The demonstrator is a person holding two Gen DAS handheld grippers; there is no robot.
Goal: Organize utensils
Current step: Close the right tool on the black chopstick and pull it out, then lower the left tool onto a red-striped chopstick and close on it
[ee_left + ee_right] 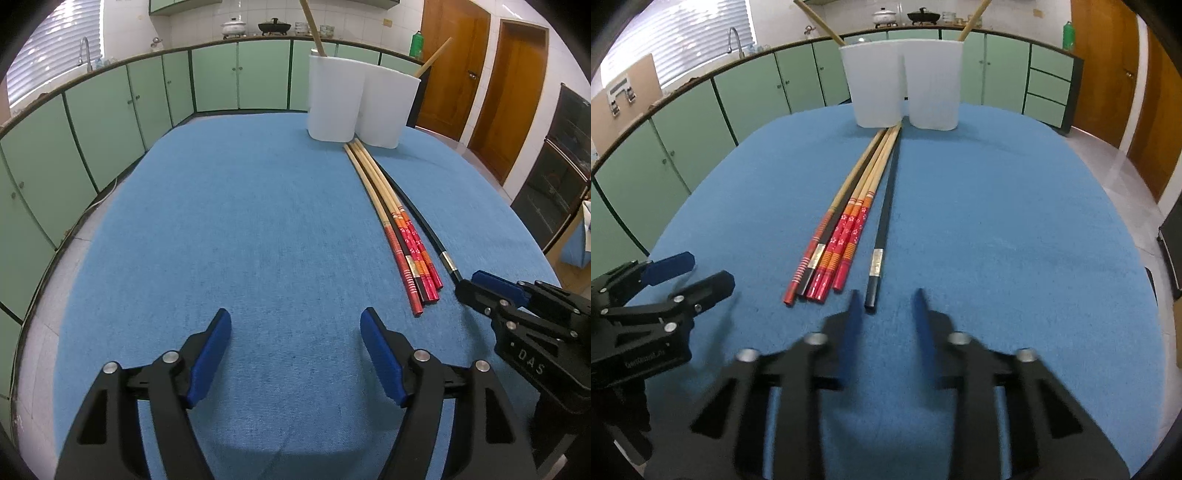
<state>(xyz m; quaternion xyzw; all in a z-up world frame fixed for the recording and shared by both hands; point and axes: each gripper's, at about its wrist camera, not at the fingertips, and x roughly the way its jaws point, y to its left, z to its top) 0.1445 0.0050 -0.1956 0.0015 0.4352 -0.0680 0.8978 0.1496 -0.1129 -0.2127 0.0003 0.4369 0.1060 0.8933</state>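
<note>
Several chopsticks lie side by side on the blue tablecloth: a bundle with red and orange ends and one black chopstick to their right. Two white cups stand at the far end, each holding a wooden chopstick; they also show in the left wrist view. My right gripper is open, its jaws just behind the black chopstick's near end; it also shows in the left wrist view. My left gripper is open and empty over bare cloth, left of the bundle; it shows in the right wrist view.
Green cabinets run along the wall behind the table, with a sink tap and pots on the counter. Wooden doors stand at the right. The table edge curves close on the left.
</note>
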